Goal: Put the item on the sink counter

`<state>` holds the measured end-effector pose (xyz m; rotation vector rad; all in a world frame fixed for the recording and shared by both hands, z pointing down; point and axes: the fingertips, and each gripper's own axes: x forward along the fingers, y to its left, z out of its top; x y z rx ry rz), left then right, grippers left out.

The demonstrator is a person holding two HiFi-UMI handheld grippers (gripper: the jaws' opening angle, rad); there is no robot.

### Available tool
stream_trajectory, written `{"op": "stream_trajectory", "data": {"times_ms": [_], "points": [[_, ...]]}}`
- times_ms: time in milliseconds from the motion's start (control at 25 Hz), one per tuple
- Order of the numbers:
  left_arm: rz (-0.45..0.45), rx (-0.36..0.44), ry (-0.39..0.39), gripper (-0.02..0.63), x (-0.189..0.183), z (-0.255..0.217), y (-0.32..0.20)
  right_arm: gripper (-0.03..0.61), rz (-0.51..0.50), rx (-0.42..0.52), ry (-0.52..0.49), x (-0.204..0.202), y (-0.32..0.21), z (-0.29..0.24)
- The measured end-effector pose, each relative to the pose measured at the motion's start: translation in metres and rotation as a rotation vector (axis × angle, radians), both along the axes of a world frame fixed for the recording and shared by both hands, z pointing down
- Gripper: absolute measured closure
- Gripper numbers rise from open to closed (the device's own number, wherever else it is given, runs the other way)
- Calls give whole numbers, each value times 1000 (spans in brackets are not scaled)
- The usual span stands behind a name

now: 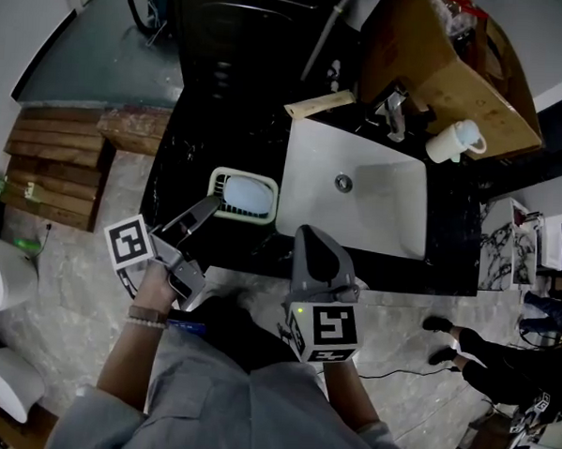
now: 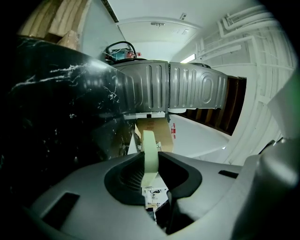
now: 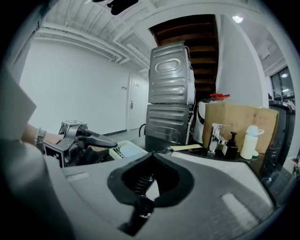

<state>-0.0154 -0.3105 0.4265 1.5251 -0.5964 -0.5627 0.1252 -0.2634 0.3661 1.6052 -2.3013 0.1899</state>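
the soap dish (image 1: 243,195) is held by its rim in the left tool (image 1: 210,207), whose jaws are partly closed on it, over the black worktop (image 1: 186,158) beside the basin (image 1: 376,210). the right tool (image 1: 313,239) is seen fully closed and empty. whether the dish is already set down cannot be told, so lowering and release are judged to be left.

Jaws of the left gripper (image 2: 150,158) clamped on a pale green dish rim (image 2: 149,143) (seen edge-on), black marbled counter (image 2: 56,117) at left, ribbed grey appliance (image 2: 178,89) beyond, cardboard box (image 2: 159,132) ahead

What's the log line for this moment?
left gripper: shut on soap dish rim | soap dish: over black counter, beside sink | right gripper: shut, empty | placement: not yet released
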Motion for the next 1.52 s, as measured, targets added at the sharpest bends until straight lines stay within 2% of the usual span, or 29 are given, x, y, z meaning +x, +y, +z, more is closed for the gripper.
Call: {"op": "stream_trajectory", "data": {"times_ms": [520, 800, 880, 1000, 1520], "points": [[23, -73, -62, 525, 7, 31, -4, 578, -109, 2, 338, -29, -4, 42], [30, -98, -87, 525, 10, 40, -4, 577, -161, -1, 428, -42, -7, 62], [29, -100, -86, 525, 11, 40, -4, 520, -175, -16, 426, -45, -8, 67], [34, -103, -90, 525, 13, 40, -4, 520, -194, -14, 460, -49, -9, 73], [35, -131, -84, 525, 14, 44, -5, 479, -347, 48, 770, -75, -8, 104]]}}
